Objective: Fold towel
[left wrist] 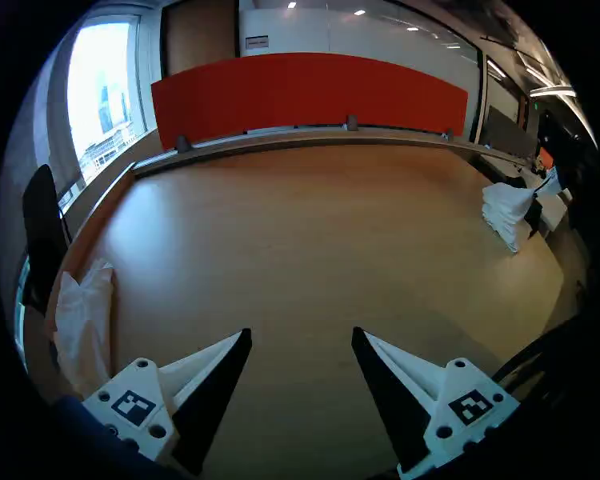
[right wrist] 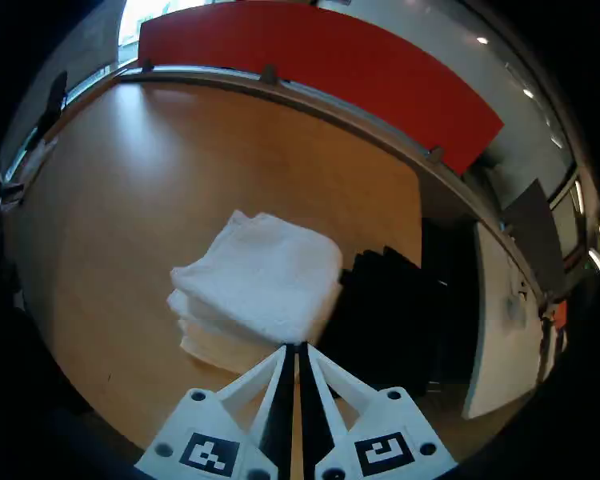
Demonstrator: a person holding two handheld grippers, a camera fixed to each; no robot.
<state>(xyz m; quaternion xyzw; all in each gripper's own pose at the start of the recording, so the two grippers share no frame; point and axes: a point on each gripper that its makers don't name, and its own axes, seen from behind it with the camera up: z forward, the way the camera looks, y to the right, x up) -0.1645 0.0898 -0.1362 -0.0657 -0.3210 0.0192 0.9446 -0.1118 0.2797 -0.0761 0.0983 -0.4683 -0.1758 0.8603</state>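
Two grippers work over the wooden table; left gripper is spread wide above bare tabletop; right gripper is closed narrow, tips at the folded towel stack by the table's side edge; loose towel lies at the table's opposite edge; cloth is judged soft, light, limp; best pinched at a corner or hem.

No text can be read — the wall sign is too small to make out.
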